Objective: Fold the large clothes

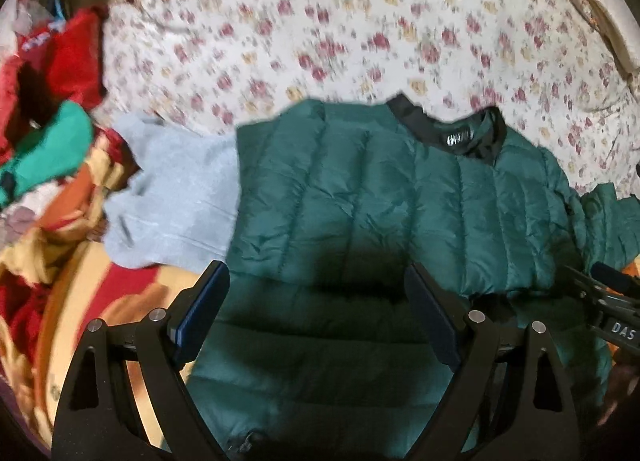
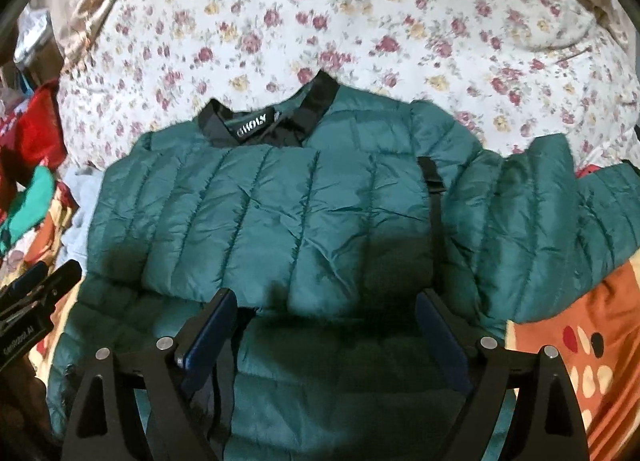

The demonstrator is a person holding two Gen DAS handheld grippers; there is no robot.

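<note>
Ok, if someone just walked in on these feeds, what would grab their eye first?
The dark green puffer jacket, spread across the middle of the bed with its black collar pointing away and one sleeve trailing off to the right. Behind it lies the flowered bedspread; at far left sits a heap of bright clothes, with a pale grey garment beside the jacket. Both the left claw and right claw hang open above the jacket's near edge.

One green quilted jacket [image 2: 280, 213] spread flat, with one black collar [image 2: 316, 97] and one label [image 2: 252, 128] inside it. One grey garment [image 1: 176, 197] beside it, one red one [image 1: 76, 57] and one bright green one [image 1: 52, 145] in the heap; other pieces there too jumbled to count. Two grippers, left [image 1: 316, 309] and right [image 2: 326, 325], two fingers each, all four spread.
</note>
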